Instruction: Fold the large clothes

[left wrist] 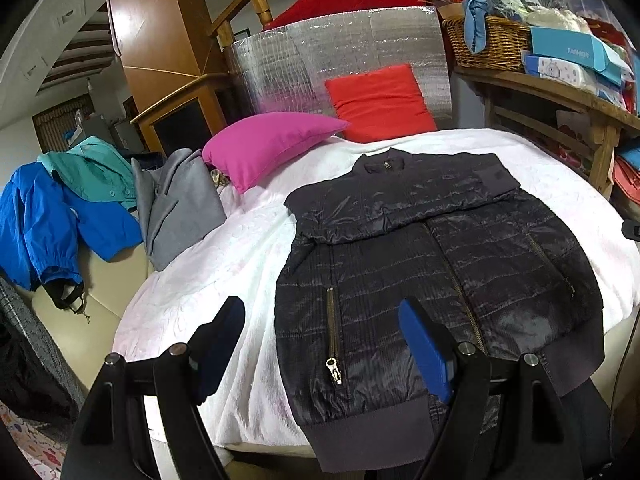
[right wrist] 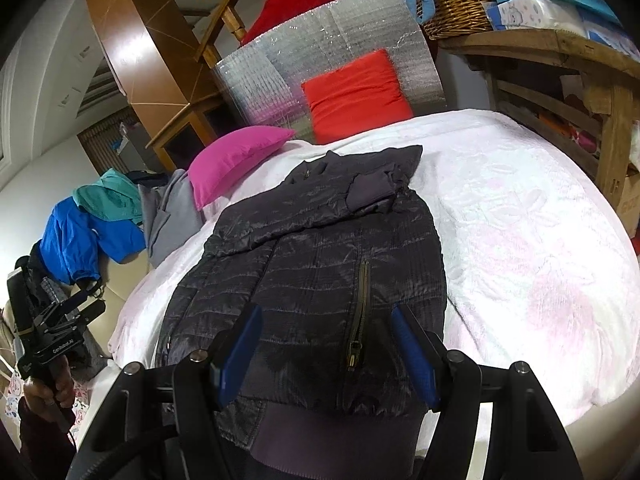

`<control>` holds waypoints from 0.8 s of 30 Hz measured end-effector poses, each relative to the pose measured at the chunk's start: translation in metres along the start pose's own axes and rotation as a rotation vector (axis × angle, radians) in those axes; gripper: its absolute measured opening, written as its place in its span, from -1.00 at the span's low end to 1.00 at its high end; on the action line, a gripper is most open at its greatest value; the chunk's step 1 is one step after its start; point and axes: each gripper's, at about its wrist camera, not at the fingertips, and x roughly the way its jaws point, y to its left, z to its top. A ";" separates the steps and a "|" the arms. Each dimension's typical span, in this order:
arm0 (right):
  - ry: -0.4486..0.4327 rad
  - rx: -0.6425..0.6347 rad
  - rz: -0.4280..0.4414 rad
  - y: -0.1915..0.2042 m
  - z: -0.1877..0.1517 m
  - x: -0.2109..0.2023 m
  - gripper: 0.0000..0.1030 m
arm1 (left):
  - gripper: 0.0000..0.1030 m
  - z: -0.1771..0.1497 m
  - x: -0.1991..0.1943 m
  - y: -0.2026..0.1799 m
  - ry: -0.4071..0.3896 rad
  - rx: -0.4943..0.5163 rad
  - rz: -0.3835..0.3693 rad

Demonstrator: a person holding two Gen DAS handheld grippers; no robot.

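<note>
A black quilted jacket (left wrist: 432,264) lies front-up on the white blanket (left wrist: 224,264), collar away from me, both sleeves folded across its chest. It also shows in the right wrist view (right wrist: 320,264). My left gripper (left wrist: 320,344) is open and empty, hovering over the jacket's near left hem corner by the pocket zip. My right gripper (right wrist: 326,344) is open and empty, above the jacket's near right part, its fingers either side of the right pocket zip (right wrist: 358,320). The left gripper also shows in the right wrist view (right wrist: 52,328), held in a hand at the far left.
A pink cushion (left wrist: 268,148) and a red cushion (left wrist: 380,102) lie at the far side of the blanket. Grey (left wrist: 180,208), blue (left wrist: 52,220) and teal (left wrist: 96,172) garments lie to the left. A wooden shelf (left wrist: 560,96) with a wicker basket (left wrist: 488,40) stands at right.
</note>
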 end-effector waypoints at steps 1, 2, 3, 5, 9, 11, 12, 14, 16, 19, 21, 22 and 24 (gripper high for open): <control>0.006 0.001 -0.006 -0.001 -0.002 0.002 0.37 | 0.55 -0.002 0.002 0.000 0.009 -0.002 0.001; 0.010 0.003 -0.008 -0.003 -0.003 0.003 0.37 | 0.55 -0.003 0.004 0.001 0.017 -0.004 0.003; 0.018 0.011 -0.011 -0.005 -0.005 0.005 0.37 | 0.55 -0.004 0.006 0.001 0.025 -0.008 0.004; 0.025 0.026 -0.014 -0.010 -0.008 0.008 0.37 | 0.55 -0.006 0.009 0.002 0.038 -0.016 0.009; 0.028 0.041 -0.014 -0.013 -0.011 0.010 0.37 | 0.55 -0.009 0.011 0.003 0.045 -0.017 0.022; 0.025 0.040 -0.013 -0.013 -0.011 0.009 0.37 | 0.55 -0.009 0.012 0.003 0.046 -0.016 0.027; 0.024 0.041 -0.013 -0.013 -0.011 0.009 0.37 | 0.55 -0.009 0.012 0.003 0.048 -0.017 0.029; 0.019 0.042 -0.009 -0.012 -0.011 0.008 0.37 | 0.55 -0.010 0.012 0.003 0.050 -0.018 0.030; 0.015 0.044 -0.003 -0.012 -0.011 0.007 0.37 | 0.55 -0.010 0.012 0.003 0.051 -0.015 0.032; 0.009 0.043 0.003 -0.010 -0.009 0.005 0.37 | 0.55 -0.010 0.012 0.003 0.051 -0.013 0.038; 0.008 0.042 0.007 -0.010 -0.009 0.004 0.37 | 0.55 -0.011 0.013 0.004 0.054 -0.014 0.040; 0.008 0.040 0.006 -0.009 -0.010 0.005 0.37 | 0.55 -0.012 0.013 0.004 0.056 -0.014 0.041; 0.013 0.039 0.004 -0.009 -0.011 0.006 0.37 | 0.55 -0.013 0.015 0.003 0.060 -0.011 0.046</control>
